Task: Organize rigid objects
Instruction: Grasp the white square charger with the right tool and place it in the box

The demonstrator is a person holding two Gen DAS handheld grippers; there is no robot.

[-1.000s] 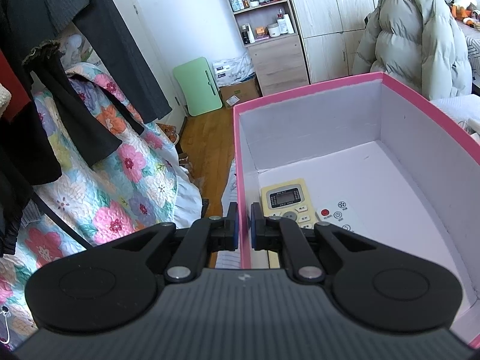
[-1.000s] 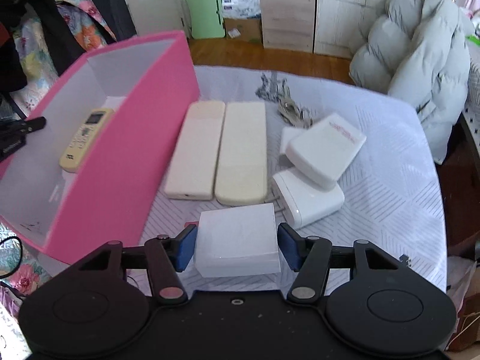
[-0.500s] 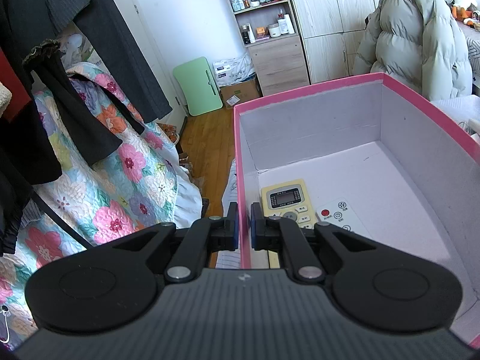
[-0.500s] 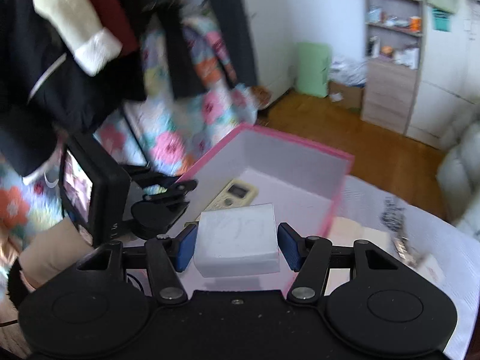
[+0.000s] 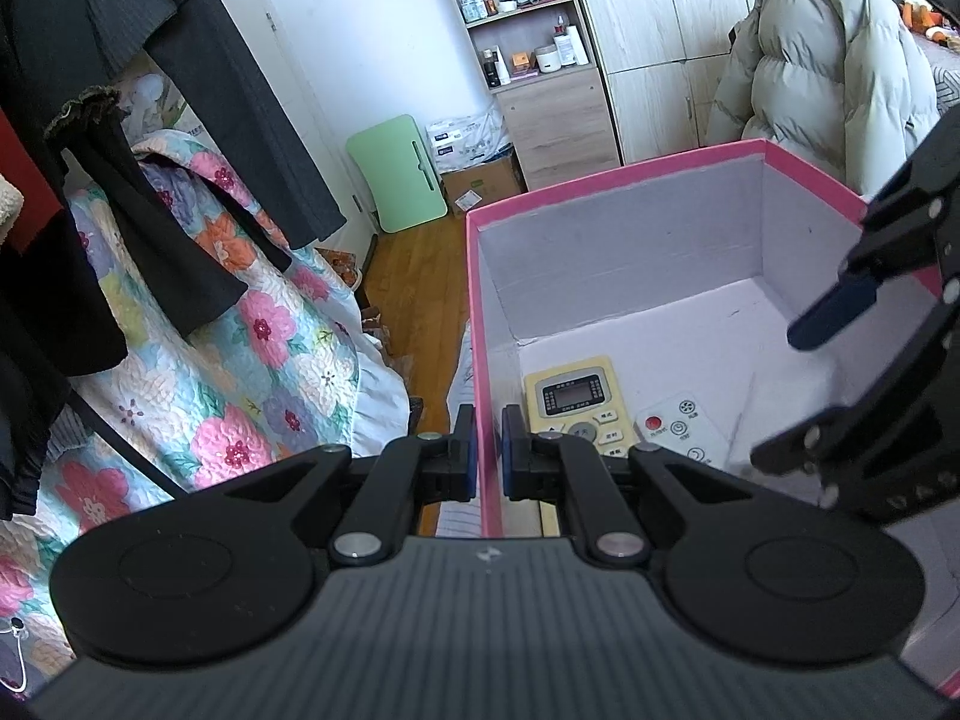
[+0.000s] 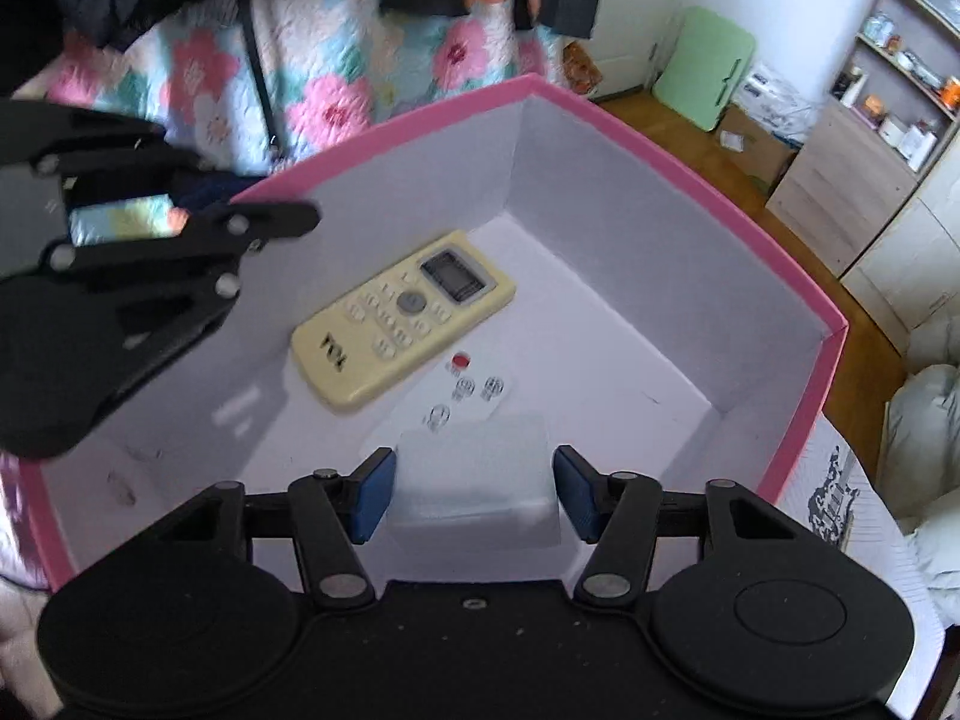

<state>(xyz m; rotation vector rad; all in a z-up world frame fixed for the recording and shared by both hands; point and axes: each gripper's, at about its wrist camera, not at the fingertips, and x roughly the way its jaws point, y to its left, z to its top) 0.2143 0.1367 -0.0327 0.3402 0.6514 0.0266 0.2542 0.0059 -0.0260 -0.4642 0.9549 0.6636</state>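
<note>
Two remotes lie in the pink box, seen from the left wrist: cream remote and white remote beside it. Left gripper pinches the box's left wall, fingers narrow. Right gripper crowds in from the right.

Right wrist: right gripper clamps a white block over the box floor, near the white remote. Floral quilt hangs beyond.

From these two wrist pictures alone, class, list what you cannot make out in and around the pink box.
- White remote, right wrist view: its near end is hidden behind the white block in the right gripper.
- Yellow remote, left wrist view: lower end covered by the left gripper, clamped on the pink box wall.
- Button labels on both remotes: too small and blurred.
- Box's near right corner, left wrist view: cut off behind the right gripper.
</note>
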